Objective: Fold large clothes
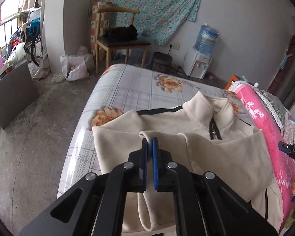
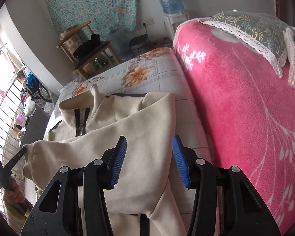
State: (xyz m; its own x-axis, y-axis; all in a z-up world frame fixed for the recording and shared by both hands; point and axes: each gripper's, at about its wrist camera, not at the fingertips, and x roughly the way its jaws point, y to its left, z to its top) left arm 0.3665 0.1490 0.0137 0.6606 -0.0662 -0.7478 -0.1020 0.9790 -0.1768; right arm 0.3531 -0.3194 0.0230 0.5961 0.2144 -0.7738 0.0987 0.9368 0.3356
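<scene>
A cream zip-up jacket [image 1: 167,122] with black trim lies on the bed, collar toward the far side, zipper at the chest. My left gripper [image 1: 149,140] is shut on the cuff end of a sleeve [image 1: 147,134] folded across the jacket's front. In the right wrist view the jacket [image 2: 139,122] lies beside the pink blanket; my right gripper [image 2: 149,143] is open and empty just above the folded sleeve. The left gripper also shows at that view's left edge [image 2: 19,153], at the sleeve's cuff.
The bed [image 1: 127,86] has a floral checked sheet. A pink blanket [image 2: 236,98] with a green pillow [image 2: 245,27] lies along the jacket's right side. A wooden chair [image 1: 118,39], a water dispenser [image 1: 200,59] and plastic bags [image 1: 74,68] stand on the floor beyond.
</scene>
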